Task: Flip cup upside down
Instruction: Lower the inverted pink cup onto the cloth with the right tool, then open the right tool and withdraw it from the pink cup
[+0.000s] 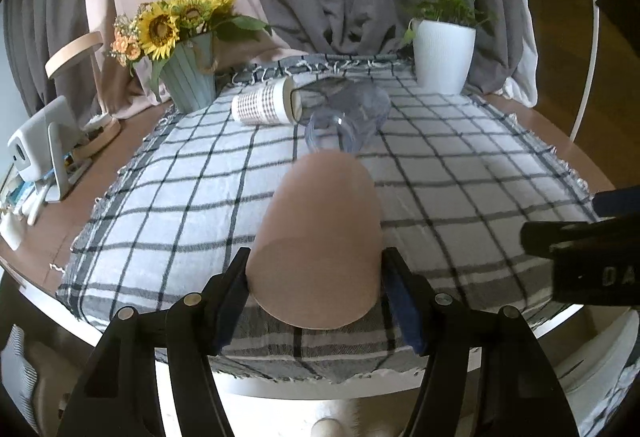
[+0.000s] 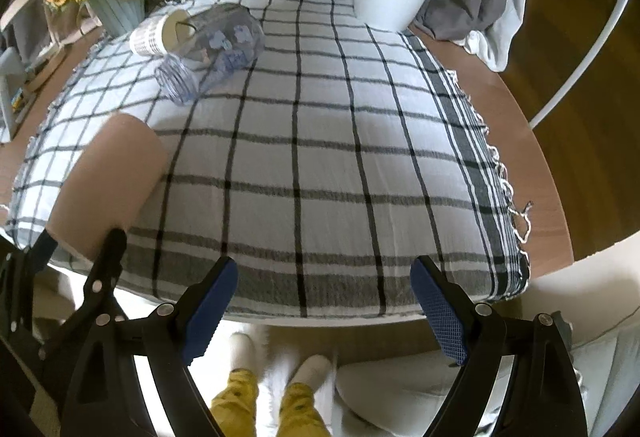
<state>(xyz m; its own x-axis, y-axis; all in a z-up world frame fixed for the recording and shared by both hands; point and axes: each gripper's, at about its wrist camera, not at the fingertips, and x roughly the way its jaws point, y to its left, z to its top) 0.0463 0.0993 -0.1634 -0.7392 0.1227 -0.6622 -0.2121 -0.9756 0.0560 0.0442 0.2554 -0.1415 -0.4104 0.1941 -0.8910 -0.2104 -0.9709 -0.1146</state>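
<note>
Checked cloth covers the worktop; left gripper [image 1: 316, 277] jaws pinch the pink cup [image 1: 320, 233] at 6 o'clock, right gripper [image 2: 324, 301] spread; a loose pinch risks slipping mid-flip.

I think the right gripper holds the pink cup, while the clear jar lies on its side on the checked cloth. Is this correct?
Not quite: the left gripper holds the pink cup, as the left wrist view shows. The right gripper is open and holds nothing. The clear jar does lie on the checked cloth.

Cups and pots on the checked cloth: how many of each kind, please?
Cups: 3 (beige cup in the left tongs, patterned cup, clear cup)
Plant pots: 2 (sunflower pot, white pot)
Total: 5
</note>
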